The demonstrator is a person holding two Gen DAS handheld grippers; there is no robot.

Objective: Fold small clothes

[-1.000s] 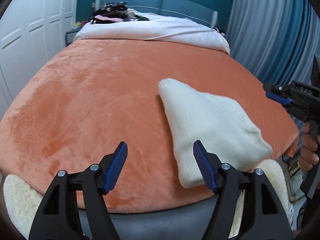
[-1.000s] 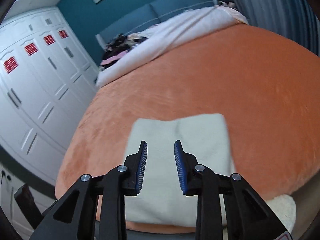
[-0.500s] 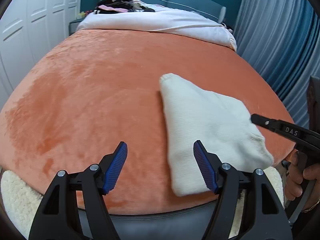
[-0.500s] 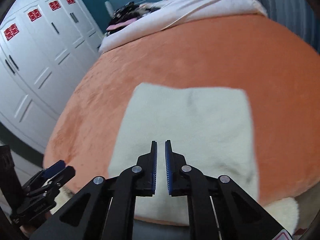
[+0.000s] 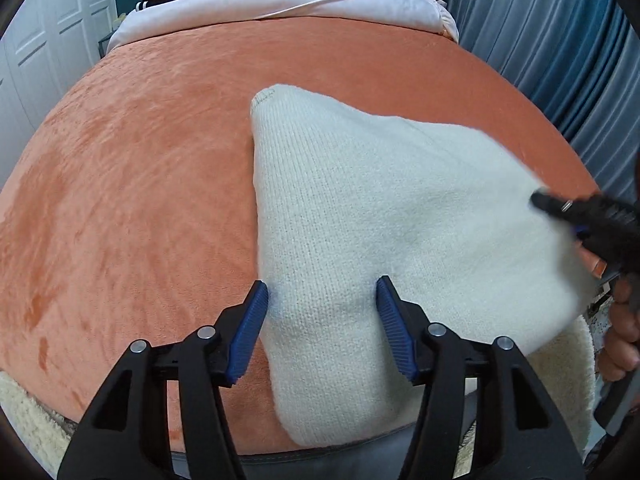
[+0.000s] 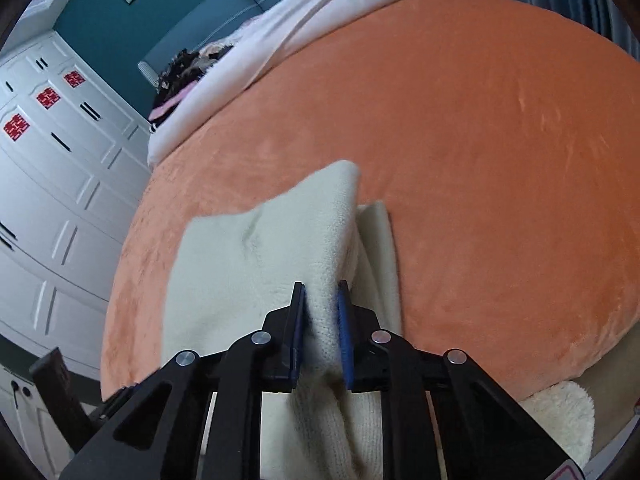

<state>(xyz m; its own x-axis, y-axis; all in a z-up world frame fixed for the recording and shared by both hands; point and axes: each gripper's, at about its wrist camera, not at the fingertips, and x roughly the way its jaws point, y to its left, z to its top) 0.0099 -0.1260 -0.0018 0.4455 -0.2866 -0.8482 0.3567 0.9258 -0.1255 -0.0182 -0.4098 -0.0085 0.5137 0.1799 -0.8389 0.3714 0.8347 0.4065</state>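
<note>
Cream sweater (image 5: 360,216) lies partly folded at the near edge of the orange bed (image 5: 140,160). Right claw (image 6: 322,336) pinches a bunched fold of it. Left claw (image 5: 320,328) straddles the near hem, jaws closing, not yet gripping. Final fold looks still left.

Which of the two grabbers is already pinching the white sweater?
The right gripper: its blue pads squeeze a raised fold of the cream sweater. The left gripper only straddles it, jaws closing.
</note>
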